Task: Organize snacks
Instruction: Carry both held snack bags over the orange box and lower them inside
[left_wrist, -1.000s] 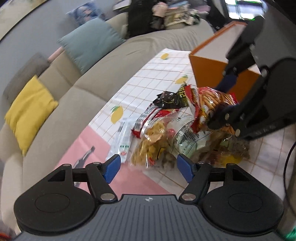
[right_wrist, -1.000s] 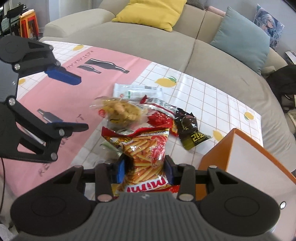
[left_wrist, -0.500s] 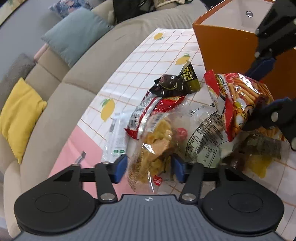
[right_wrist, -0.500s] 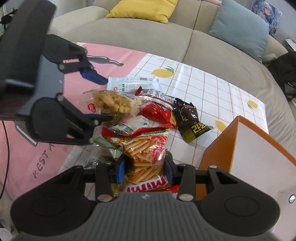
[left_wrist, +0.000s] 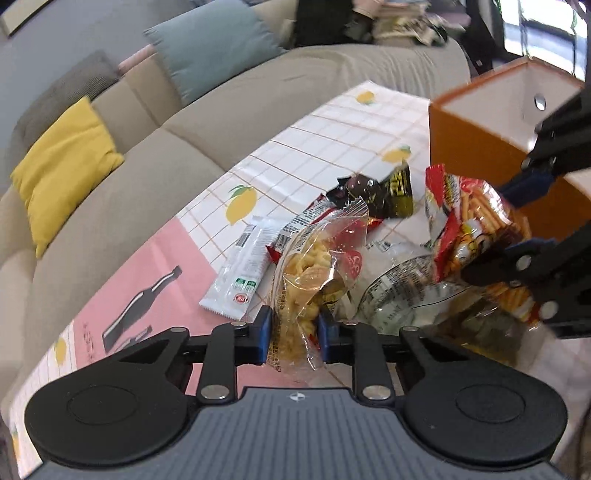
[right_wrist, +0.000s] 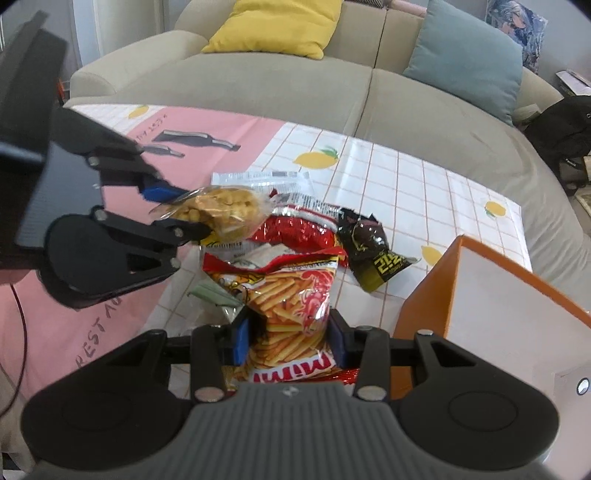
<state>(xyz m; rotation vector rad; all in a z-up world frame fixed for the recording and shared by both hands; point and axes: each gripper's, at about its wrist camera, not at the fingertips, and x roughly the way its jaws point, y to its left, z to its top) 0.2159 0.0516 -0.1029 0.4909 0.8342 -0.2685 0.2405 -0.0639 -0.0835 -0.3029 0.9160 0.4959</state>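
Note:
My left gripper (left_wrist: 293, 332) is shut on a clear bag of yellow puffed snacks (left_wrist: 314, 273) and holds it lifted above the pile; the bag also shows in the right wrist view (right_wrist: 221, 210). My right gripper (right_wrist: 290, 341) is shut on a red bag of stick snacks (right_wrist: 291, 295), raised beside the orange box (right_wrist: 491, 314); the red bag also shows in the left wrist view (left_wrist: 469, 229). On the table lie a red foil pack (right_wrist: 299, 229), a black packet (right_wrist: 373, 251), a white sachet (left_wrist: 243, 273) and a clear bag (left_wrist: 399, 291).
The orange box (left_wrist: 491, 147) stands open at the right of the pile. The tablecloth (right_wrist: 406, 177) has a white lemon grid and a pink part. A beige sofa (right_wrist: 295, 88) with yellow and teal cushions runs along the far table edge.
My left gripper closed on the yellow snack bag and lifted it off the pile. My right gripper kept its hold on the red stick-snack bag and stayed beside the box.

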